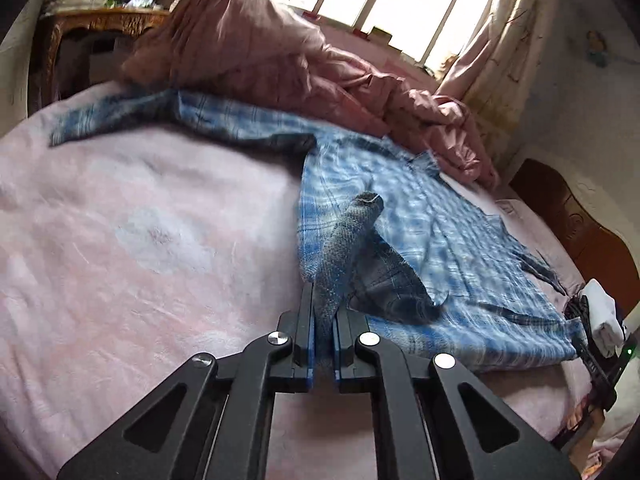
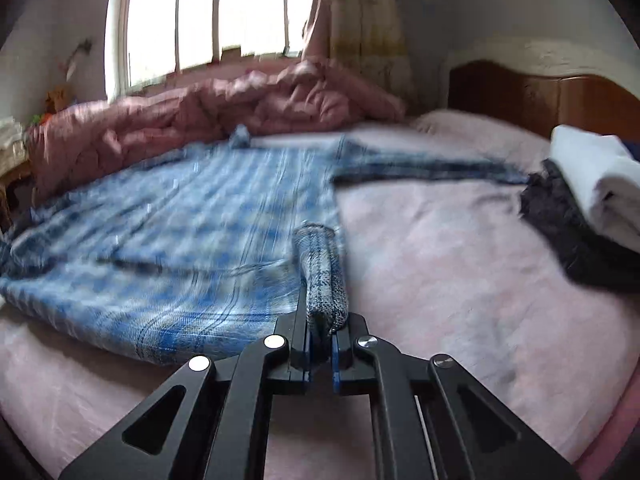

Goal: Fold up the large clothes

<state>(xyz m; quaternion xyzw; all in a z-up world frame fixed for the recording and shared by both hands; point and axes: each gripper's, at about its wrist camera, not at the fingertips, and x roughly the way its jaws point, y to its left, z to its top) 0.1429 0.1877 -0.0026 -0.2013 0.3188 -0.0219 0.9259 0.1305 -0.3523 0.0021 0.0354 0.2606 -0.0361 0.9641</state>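
pink quilt (image 1: pixel 256 56), window (image 2: pixel 208 12), headboard (image 2: pixel 552 96)

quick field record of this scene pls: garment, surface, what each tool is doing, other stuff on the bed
garment: blue plaid shirt, spread flat, sleeves out
surface: pink bed sheet
left tool: shut on a bunched fold of the shirt's hem
right tool: shut on a bunched fold at the shirt's other hem corner
behind shirt: rumpled pink quilt
near headboard: folded white cloth on dark cloth
fold stage: not begun

Black linkage-arm tool (image 1: pixel 324 320), silver rivets, blue-edged pads (image 1: pixel 311 344).
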